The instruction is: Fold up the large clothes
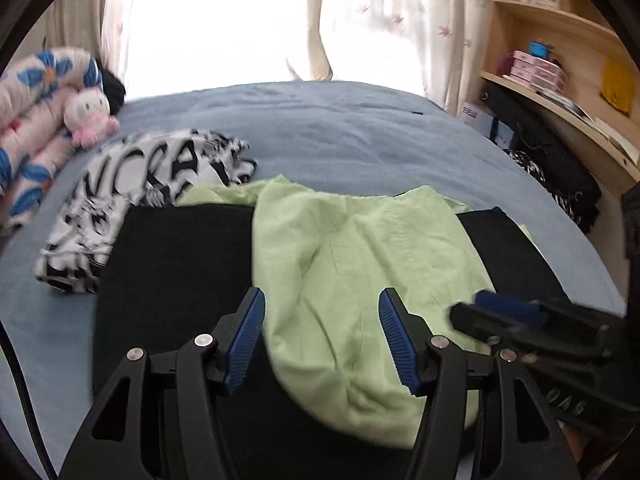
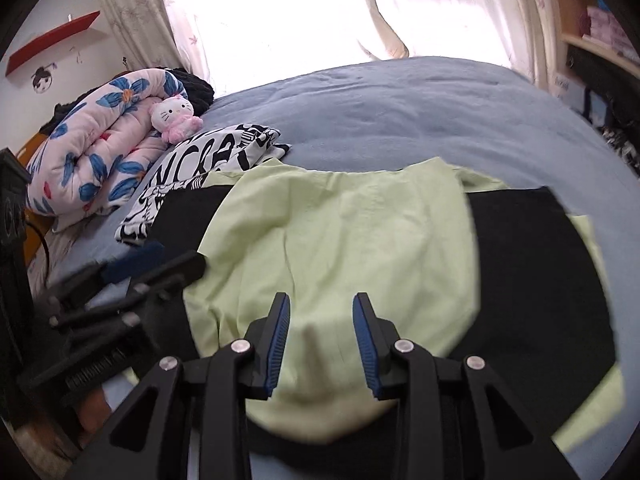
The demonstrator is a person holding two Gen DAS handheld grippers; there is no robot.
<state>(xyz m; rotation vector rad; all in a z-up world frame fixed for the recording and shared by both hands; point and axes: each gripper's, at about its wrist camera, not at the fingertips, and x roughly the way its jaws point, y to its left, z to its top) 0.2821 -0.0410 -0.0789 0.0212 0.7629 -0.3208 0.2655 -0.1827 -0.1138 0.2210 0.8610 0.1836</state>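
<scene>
A light green garment (image 1: 360,264) (image 2: 340,232) lies crumpled on a flat black sheet (image 1: 176,264) (image 2: 536,280), which is spread over the blue bed (image 1: 340,140) (image 2: 400,120). My left gripper (image 1: 320,296) hovers over the garment's near part with its jaws open and nothing pressed between the blue pads. My right gripper (image 2: 321,298) hangs over the same garment, also open, its jaws set narrower. Each gripper shows blurred in the other's view: the right gripper (image 1: 500,312) at the right, the left gripper (image 2: 152,268) at the left.
A folded black-and-white printed garment (image 1: 132,200) (image 2: 208,160) lies left of the black sheet. Behind it are a rolled floral quilt (image 1: 36,132) (image 2: 96,152) and a pink plush toy (image 1: 90,116) (image 2: 176,118). Wooden shelves (image 1: 560,60) and dark clothes (image 1: 560,176) flank the bed's right side.
</scene>
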